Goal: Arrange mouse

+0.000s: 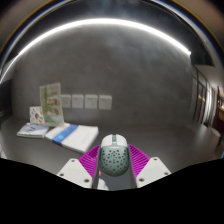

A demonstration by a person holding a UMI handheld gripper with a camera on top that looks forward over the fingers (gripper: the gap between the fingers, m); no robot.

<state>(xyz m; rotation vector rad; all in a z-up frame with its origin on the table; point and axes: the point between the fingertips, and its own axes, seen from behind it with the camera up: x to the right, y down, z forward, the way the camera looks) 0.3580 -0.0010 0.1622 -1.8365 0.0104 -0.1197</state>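
Tongs (112, 172) squeeze the mouse (112, 158) from both sides, so they are only as wide open as the mouse. It looks lifted up off the bench (140, 125), likely so it can be carried to its spot. At the bench's left edge sit a small box (50, 103) and flat books (70, 136). Wall plugs (85, 101) are behind them.

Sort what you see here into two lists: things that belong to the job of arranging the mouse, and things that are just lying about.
Belongs to the job:
- mouse, pale with a holed shell, clamped between the two fingers
- gripper, shut on it

Just lying about:
- books flat on the table, beyond the fingers
- upright card behind them
- row of wall sockets
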